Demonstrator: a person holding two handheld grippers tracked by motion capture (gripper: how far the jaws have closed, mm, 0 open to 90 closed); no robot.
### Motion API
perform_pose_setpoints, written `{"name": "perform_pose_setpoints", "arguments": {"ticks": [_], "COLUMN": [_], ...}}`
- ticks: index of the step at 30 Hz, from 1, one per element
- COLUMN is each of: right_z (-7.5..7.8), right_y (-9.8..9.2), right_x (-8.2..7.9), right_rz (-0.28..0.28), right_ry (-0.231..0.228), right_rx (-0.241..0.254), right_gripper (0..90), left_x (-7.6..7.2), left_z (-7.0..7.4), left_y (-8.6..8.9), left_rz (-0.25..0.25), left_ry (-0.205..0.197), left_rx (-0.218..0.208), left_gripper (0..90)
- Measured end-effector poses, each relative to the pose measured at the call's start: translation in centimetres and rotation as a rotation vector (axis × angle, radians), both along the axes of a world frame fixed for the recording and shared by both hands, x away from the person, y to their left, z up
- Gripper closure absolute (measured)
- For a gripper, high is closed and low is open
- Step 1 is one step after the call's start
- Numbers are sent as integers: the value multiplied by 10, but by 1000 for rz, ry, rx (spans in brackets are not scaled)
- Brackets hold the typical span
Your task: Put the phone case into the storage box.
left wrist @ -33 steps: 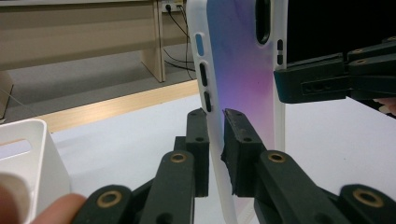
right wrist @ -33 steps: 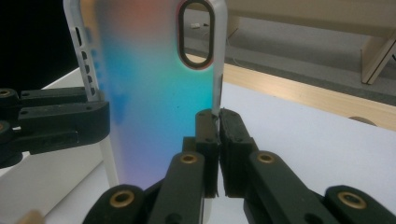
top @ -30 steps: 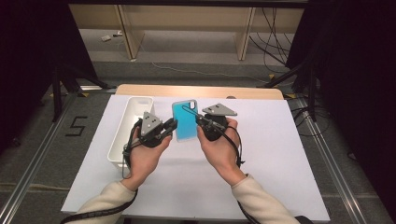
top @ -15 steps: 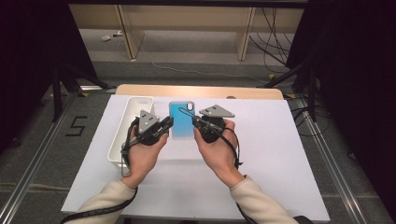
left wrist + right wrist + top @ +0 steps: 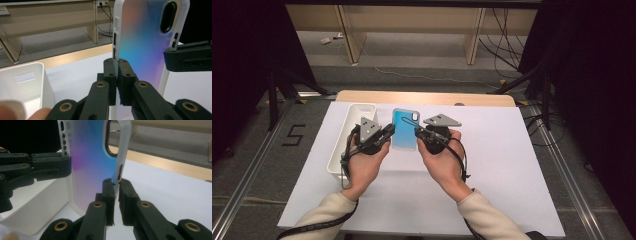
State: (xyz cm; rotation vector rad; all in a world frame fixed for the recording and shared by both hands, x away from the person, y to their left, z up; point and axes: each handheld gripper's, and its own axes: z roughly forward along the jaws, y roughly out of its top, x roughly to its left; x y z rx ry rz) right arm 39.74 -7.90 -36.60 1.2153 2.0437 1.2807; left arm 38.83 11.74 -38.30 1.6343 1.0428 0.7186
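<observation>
**Phone case pinched from both sides, held steady**

Translucent blue-to-pink plastic phone case (image 5: 404, 129) is up off the white surface (image 5: 512, 175) near its far edge, barely shifted vs a sec ago. Left gripper (image 5: 388, 131) and right gripper (image 5: 418, 132) each pinch one long rim, so a two-handed hold looks set. Gripper views show camera cutout, side-button slots; high view shows white rectangular plastic bin (image 5: 349, 137) along left edge.
</observation>
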Motion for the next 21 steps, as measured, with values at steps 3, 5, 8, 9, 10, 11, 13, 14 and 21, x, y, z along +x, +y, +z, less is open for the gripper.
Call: {"name": "perform_pose_setpoints", "arguments": {"ticks": [3,5,8,9,10,11,13,14,21], "right_z": [-1,-1,-2,-2,-2,-2,-2,-2,-1], "right_y": [1,2,2,2,2,3,3,3,6], "right_x": [1,0,0,0,0,0,0,1,0], "right_rz": [10,11,17,17,19,25,26,31,53], "right_ry": [-3,-1,6,-4,-5,3,-9,-10,-38], "right_rx": [4,11,9,4,8,10,9,11,19], "right_gripper": [838,836,831,829,826,821,804,792,680], "left_x": [0,0,0,0,0,-1,-1,0,1], "left_z": [0,0,0,0,0,0,0,0,-1], "left_y": [1,1,1,1,1,1,1,1,3], "left_rz": [6,10,16,20,23,27,36,39,54], "left_ry": [-5,-4,-8,-10,-12,-11,-16,-17,-13], "left_rx": [5,11,16,19,21,20,22,23,28], "left_gripper": [862,863,865,865,866,866,868,869,878]}}
